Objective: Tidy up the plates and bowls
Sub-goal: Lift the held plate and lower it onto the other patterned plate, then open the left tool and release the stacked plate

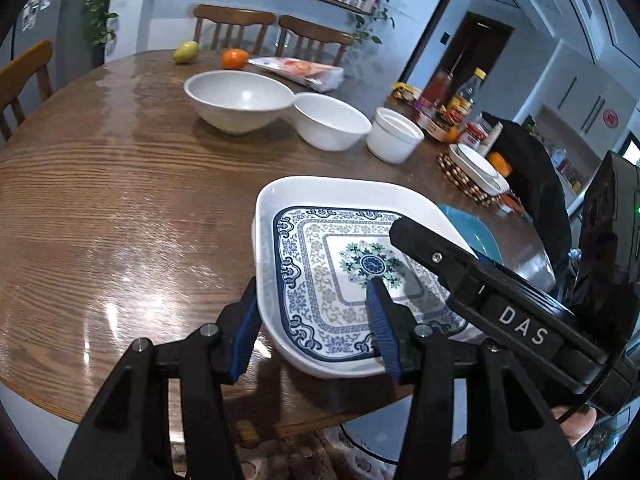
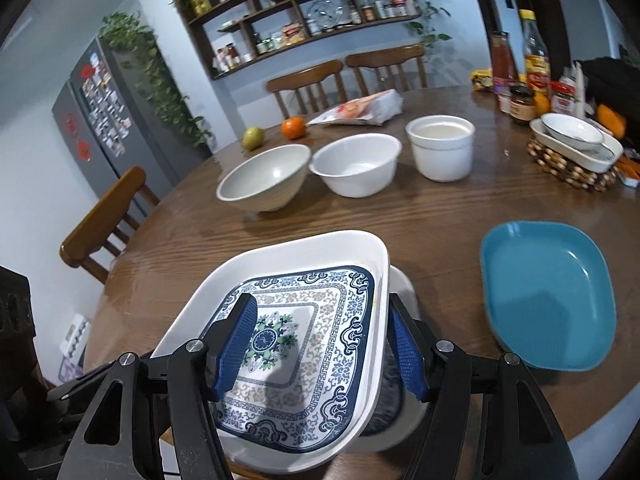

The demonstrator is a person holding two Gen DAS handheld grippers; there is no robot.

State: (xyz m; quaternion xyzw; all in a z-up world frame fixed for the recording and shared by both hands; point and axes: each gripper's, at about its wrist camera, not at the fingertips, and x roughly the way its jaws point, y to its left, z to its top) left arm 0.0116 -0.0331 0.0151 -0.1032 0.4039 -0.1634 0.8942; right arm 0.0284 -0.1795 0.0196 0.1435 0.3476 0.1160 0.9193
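We note the left gripper (image 1: 316,320) with jaws spread, straddling the near left rim of the patterned plate (image 1: 360,272) without clamping it; the plate sits at the near edge of the bench (image 1: 120,208). The right gripper (image 2: 320,344) likewise has jaws apart, one pad above the plate's (image 2: 304,344) centre, one outside its right rim. Another plate lies beneath. The blue plate (image 2: 548,296) lies to its right; three white bowls (image 2: 356,164) stand in a row beyond.
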